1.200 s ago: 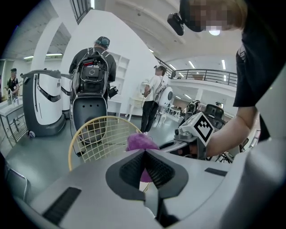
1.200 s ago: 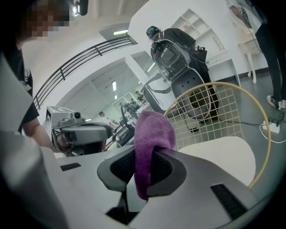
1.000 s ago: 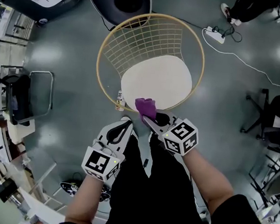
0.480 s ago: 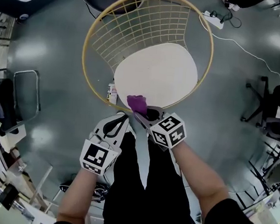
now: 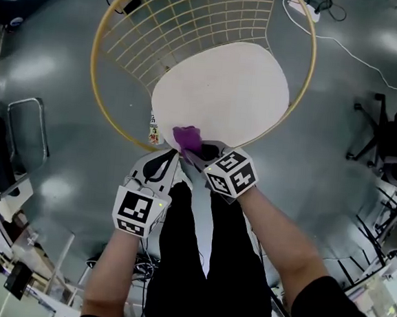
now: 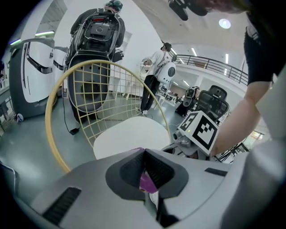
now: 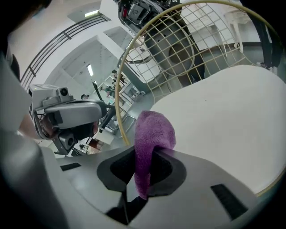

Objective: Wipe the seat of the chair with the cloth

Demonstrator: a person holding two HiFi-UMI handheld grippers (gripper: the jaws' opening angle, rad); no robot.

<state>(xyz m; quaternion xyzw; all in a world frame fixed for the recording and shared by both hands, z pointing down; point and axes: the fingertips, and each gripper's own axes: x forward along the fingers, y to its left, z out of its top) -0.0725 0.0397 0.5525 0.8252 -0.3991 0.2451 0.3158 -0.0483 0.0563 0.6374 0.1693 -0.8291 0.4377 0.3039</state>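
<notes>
The chair has a round yellow wire frame and a white seat; the seat also fills the right gripper view. A purple cloth hangs at the seat's near edge, pinched in my right gripper. In the right gripper view the cloth bulges up out of the shut jaws of that gripper. My left gripper is just left of it, jaws shut and empty, short of the seat. In the left gripper view a bit of purple shows behind the closed jaws.
A small labelled bottle stands on the grey floor by the chair's near-left rim. A power strip with a white cable lies at the far right. An office chair stands right, a metal-framed one left. The person's dark trousers are below.
The chair has come closer and larger in the head view. Both grippers have advanced to the seat's near edge, the right one still carrying the cloth.
</notes>
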